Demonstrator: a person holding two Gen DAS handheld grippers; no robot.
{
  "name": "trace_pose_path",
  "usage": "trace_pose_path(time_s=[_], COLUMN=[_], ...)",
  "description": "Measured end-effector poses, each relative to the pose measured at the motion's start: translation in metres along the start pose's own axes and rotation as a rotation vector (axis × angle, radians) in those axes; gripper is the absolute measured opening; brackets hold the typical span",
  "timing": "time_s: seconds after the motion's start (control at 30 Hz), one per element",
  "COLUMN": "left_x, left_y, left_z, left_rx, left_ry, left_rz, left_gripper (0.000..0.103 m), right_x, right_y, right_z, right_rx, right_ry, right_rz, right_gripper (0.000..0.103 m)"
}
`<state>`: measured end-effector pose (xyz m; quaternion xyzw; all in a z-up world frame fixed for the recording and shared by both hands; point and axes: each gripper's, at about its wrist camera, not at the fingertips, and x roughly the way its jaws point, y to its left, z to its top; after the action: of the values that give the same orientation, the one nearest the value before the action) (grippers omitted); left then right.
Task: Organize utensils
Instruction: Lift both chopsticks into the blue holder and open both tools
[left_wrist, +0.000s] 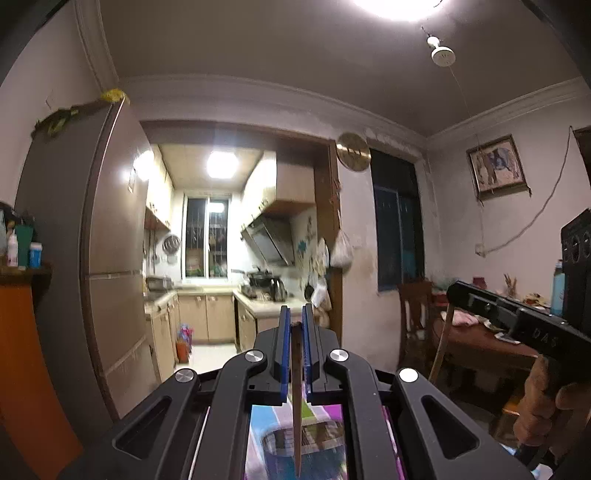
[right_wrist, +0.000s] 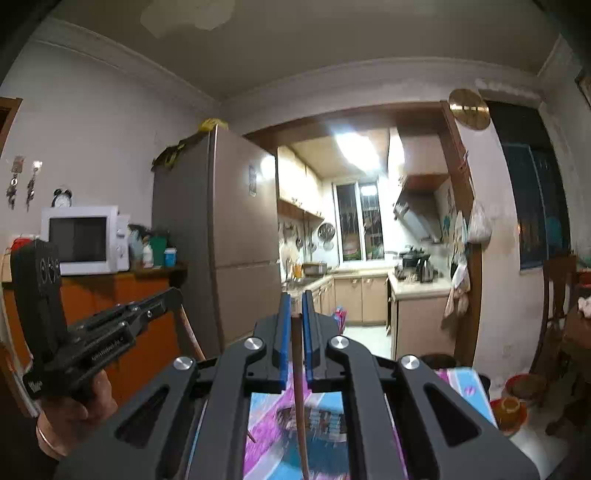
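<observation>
Left wrist view: my left gripper (left_wrist: 295, 325) is raised and points into the room toward the kitchen doorway. Its blue pads (left_wrist: 284, 354) are pressed close on a thin brown chopstick (left_wrist: 296, 406). The stick's blunt end sits between the pads near their tips; the rest runs down toward the camera, tapering to a point at the lower edge of the frame. Below it lies a worktop (left_wrist: 325, 413) with a pink, blue and green cover, blurred. A grey round container (left_wrist: 317, 439) shows under the stick; its contents I cannot tell. At right, my right gripper (left_wrist: 452, 291) comes in from the side, with a second pale stick (left_wrist: 441, 343) hanging from its tip. A fridge (left_wrist: 103, 258) stands at left.

Right wrist view: my right gripper (right_wrist: 294, 314) also points at the kitchen. Its pads (right_wrist: 283, 350) are nearly together, pinching a chopstick (right_wrist: 300, 398) that runs from between the pads down to the frame bottom, over the same patterned worktop (right_wrist: 461, 384). At left, my left gripper (right_wrist: 173, 295) is seen side on, a stick (right_wrist: 190, 332) slanting down from its tip. A microwave (right_wrist: 85, 240) sits behind it, next to the fridge (right_wrist: 221, 229).
</observation>
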<state>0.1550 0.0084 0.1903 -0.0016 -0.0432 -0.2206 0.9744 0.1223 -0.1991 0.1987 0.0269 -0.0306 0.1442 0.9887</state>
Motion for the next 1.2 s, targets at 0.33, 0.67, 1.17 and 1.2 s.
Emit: trace_pose_path(time_s=[0.33, 0.67, 1.17, 1.2], left_x=[0.084, 0.135, 0.139, 0.136], left_y=[0.016, 0.022, 0.033, 0.034], left_z=[-0.007, -0.078, -0.131, -0.126], left_rx=[-0.001, 0.003, -0.023, -0.023], left_ry=[-0.030, 0.057, 0.146, 0.137], left_rz=[0.030, 0.036, 0.065, 0.066], left_gripper=[0.007, 0.007, 0.008, 0.008], right_x=[0.075, 0.131, 0.140, 0.138], right_y=[-0.047, -0.071, -0.076, -0.077], right_z=[0.007, -0.062, -0.123, -0.118], right_rx=[0.045, 0.167, 0.234, 0.224], right_ry=[-0.034, 0.069, 0.213, 0.206], right_rz=[-0.079, -0.109, -0.174, -0.184], right_gripper=[0.005, 0.005, 0.008, 0.016])
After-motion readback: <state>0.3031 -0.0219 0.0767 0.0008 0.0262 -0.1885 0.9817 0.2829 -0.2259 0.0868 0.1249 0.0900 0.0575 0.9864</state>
